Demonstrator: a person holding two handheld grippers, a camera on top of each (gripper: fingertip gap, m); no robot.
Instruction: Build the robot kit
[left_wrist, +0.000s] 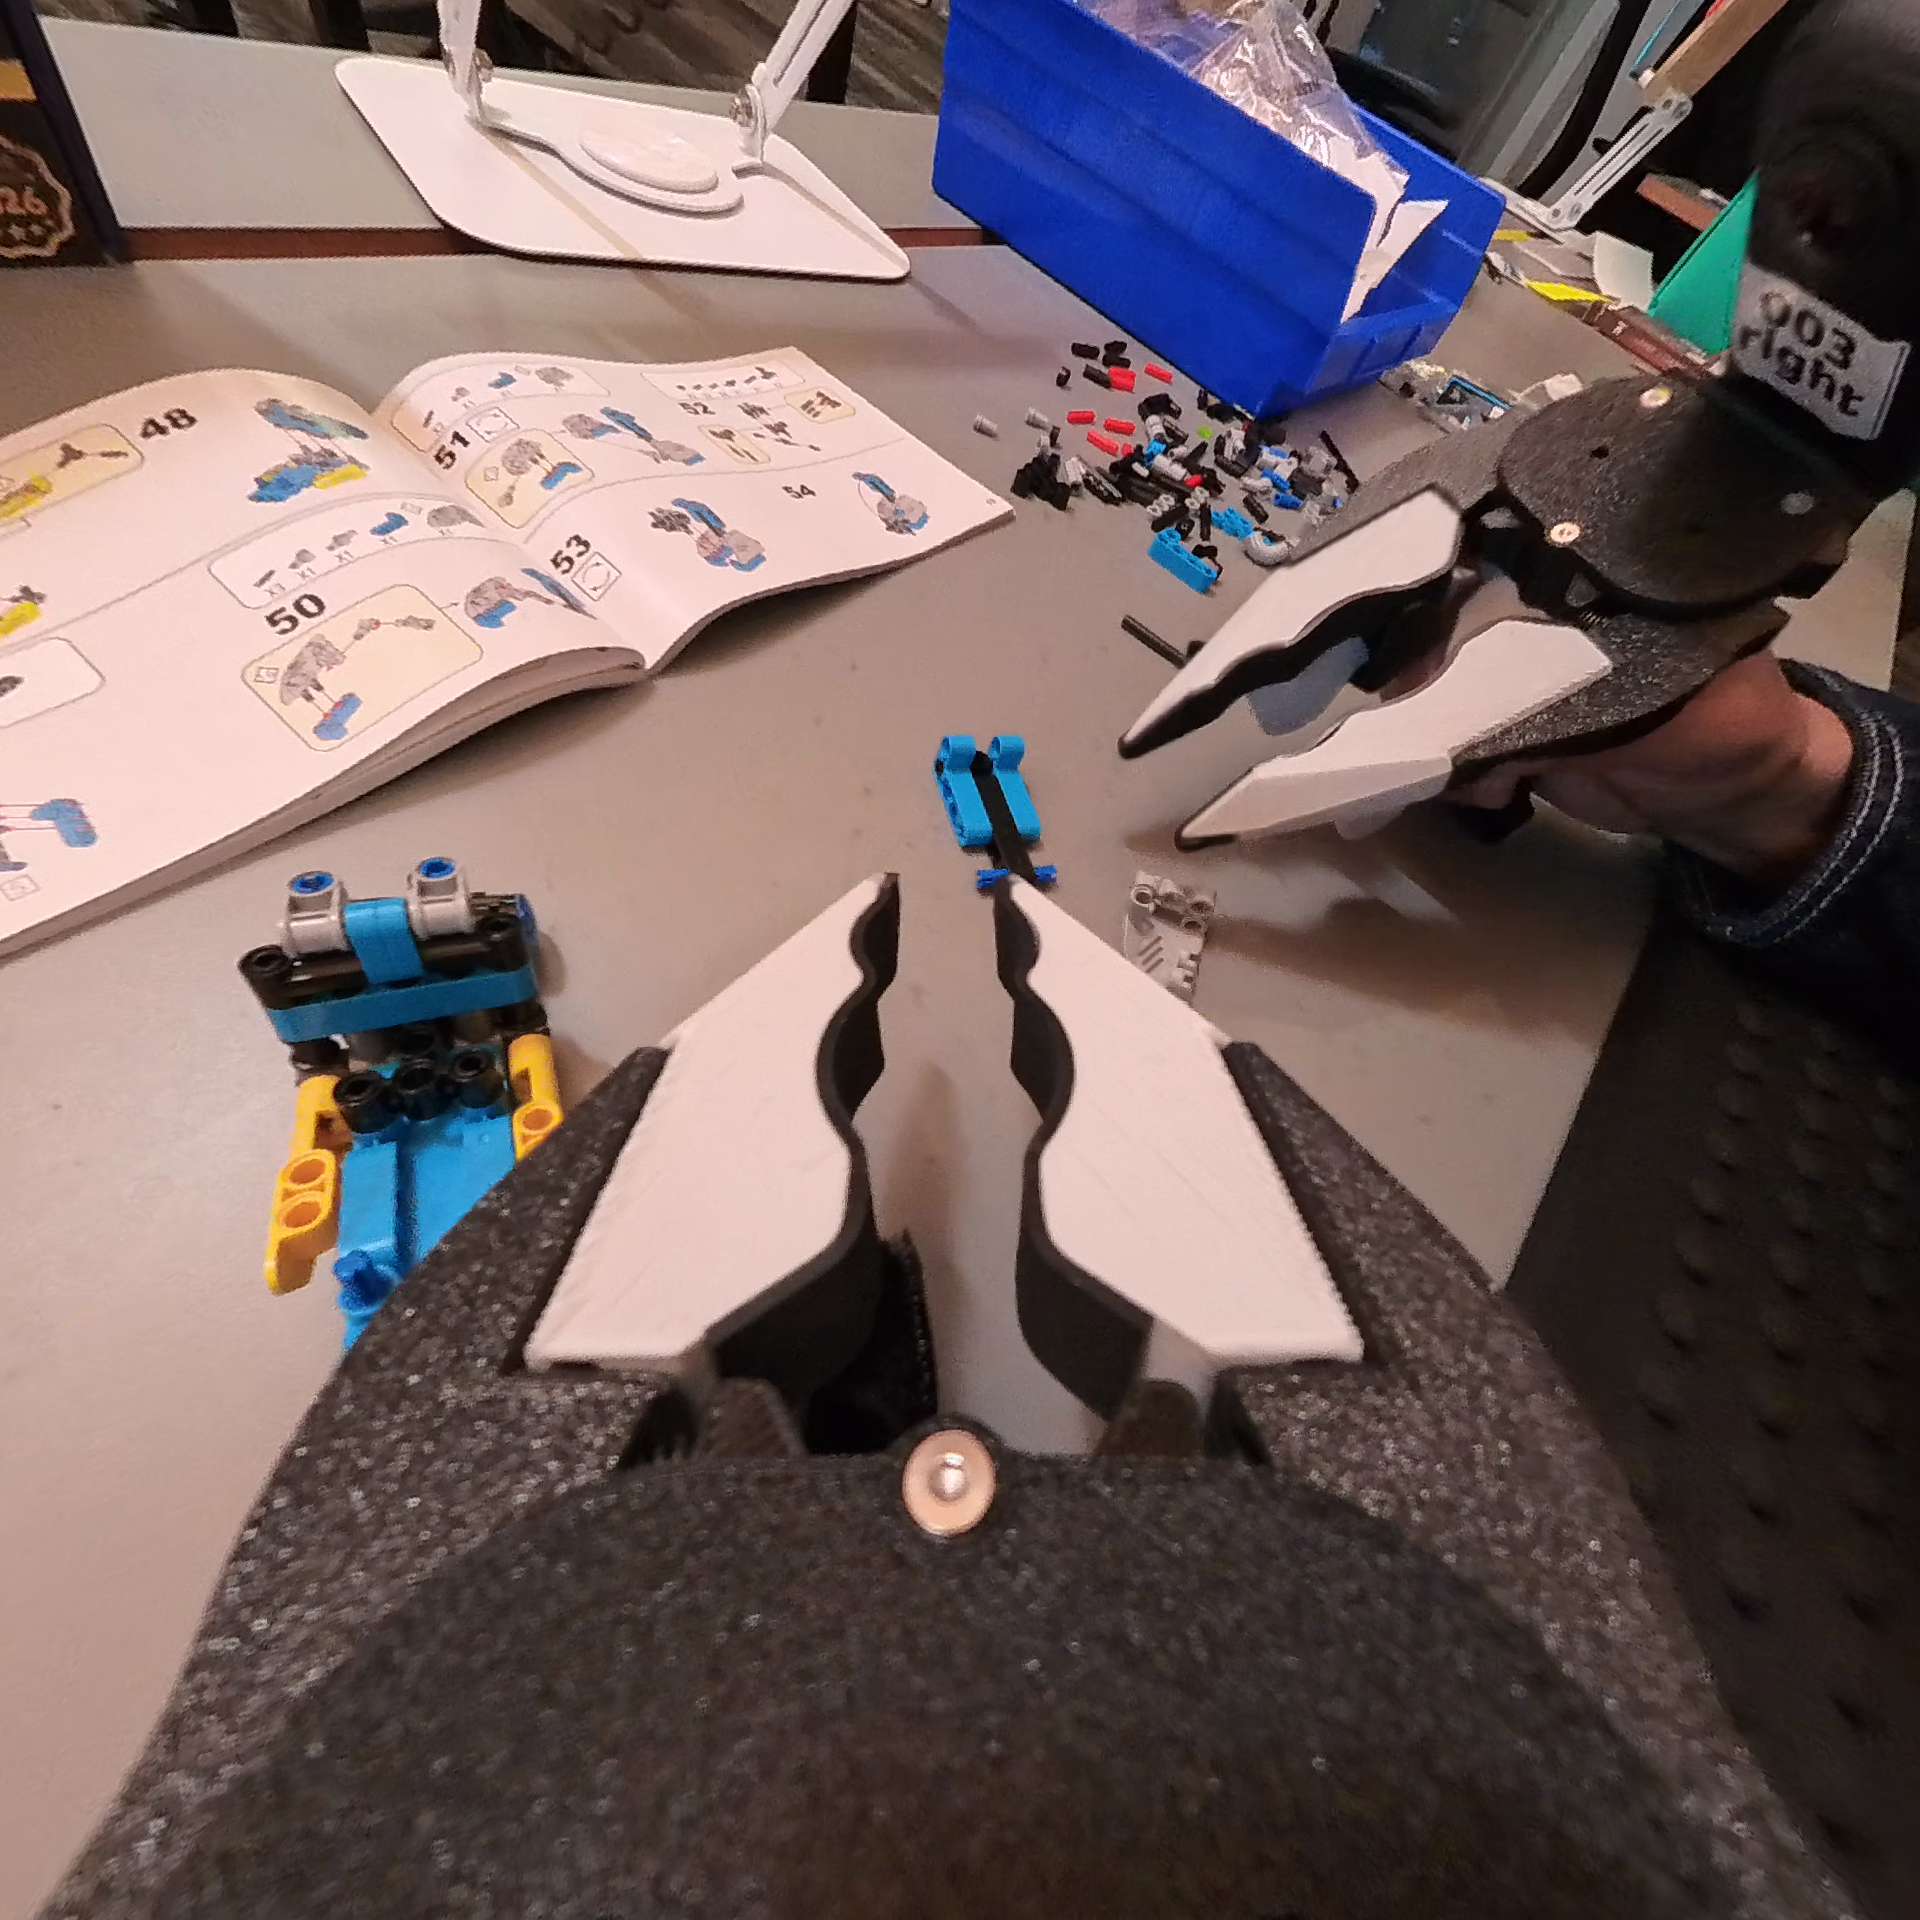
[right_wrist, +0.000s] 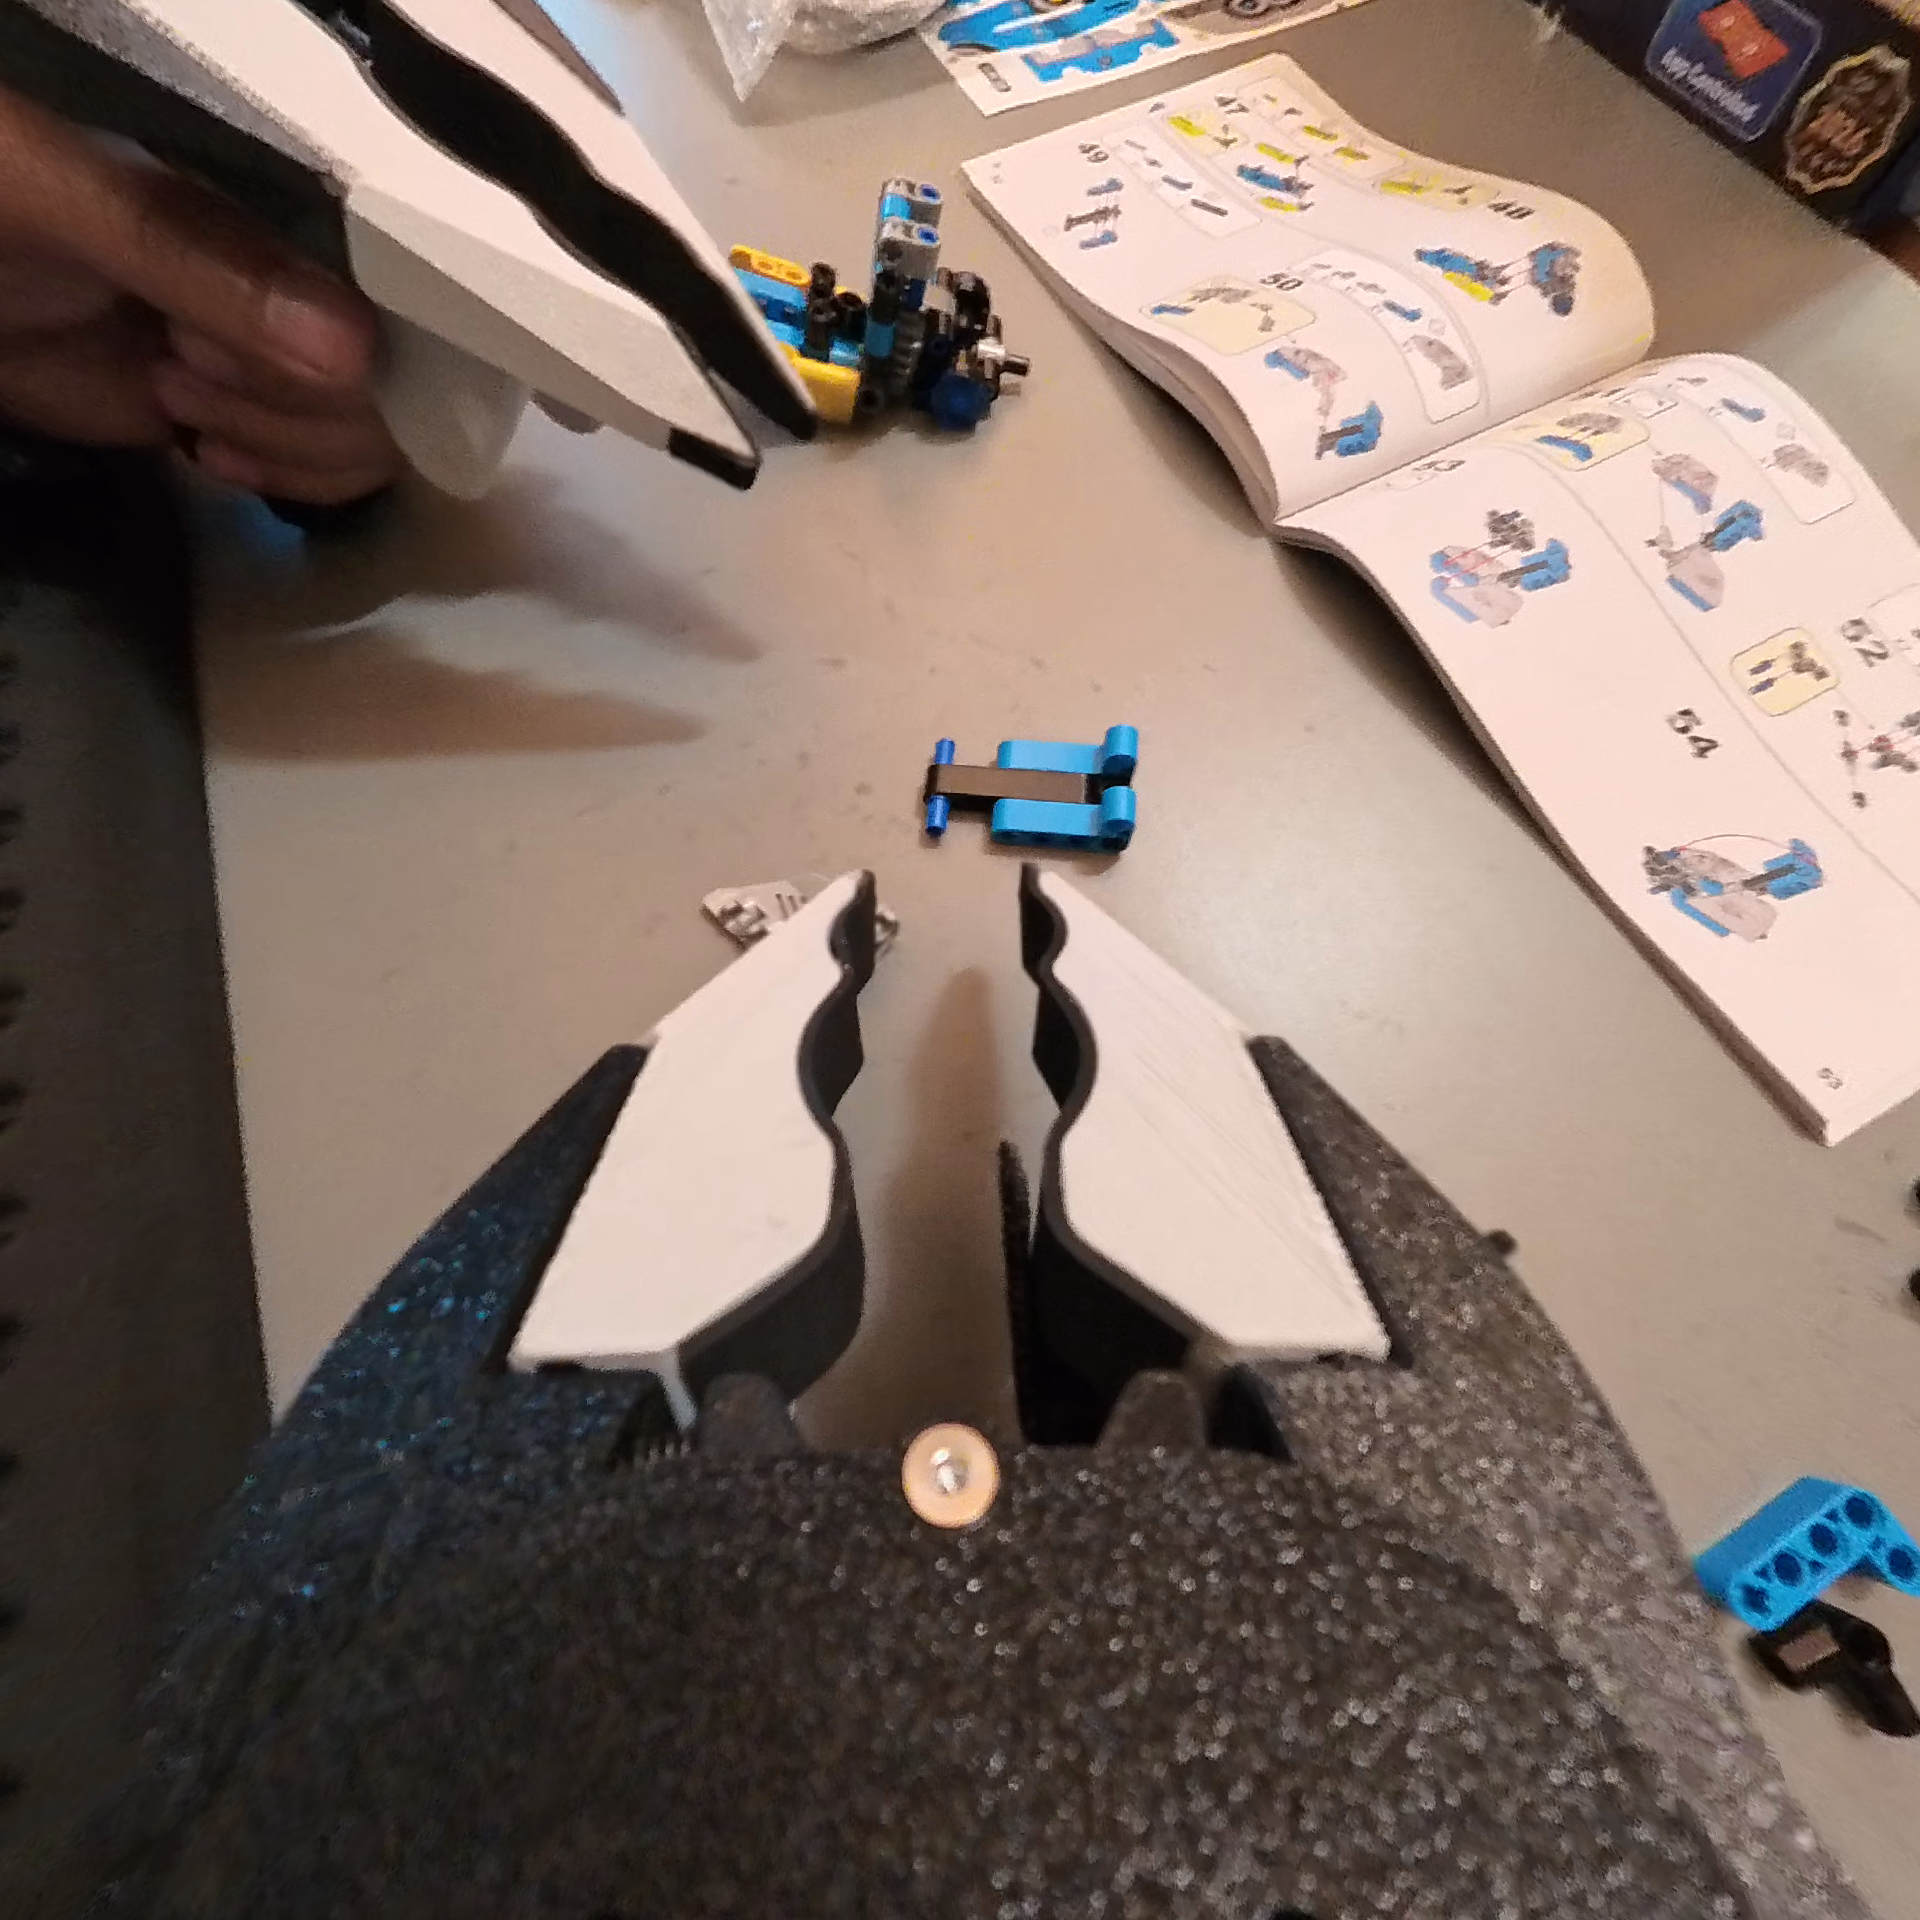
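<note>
A small blue and black brick piece lies on the grey table between the two grippers; it also shows in the right wrist view. My left gripper is open and empty, its tips just short of that piece. My right gripper is open and empty, also just short of it; in the left wrist view the right gripper hovers at the right. A small grey part lies by my left gripper's right finger, and in the right wrist view it sits partly under my right gripper's left finger. A half-built blue, yellow and black model stands left.
An open instruction booklet lies at the left. A blue bin with plastic bags stands at the back, with a heap of small loose parts before it. A white stand base is at the back. A blue angled beam lies right. One gripper's finger ends stand about 9 centimetres off the other's.
</note>
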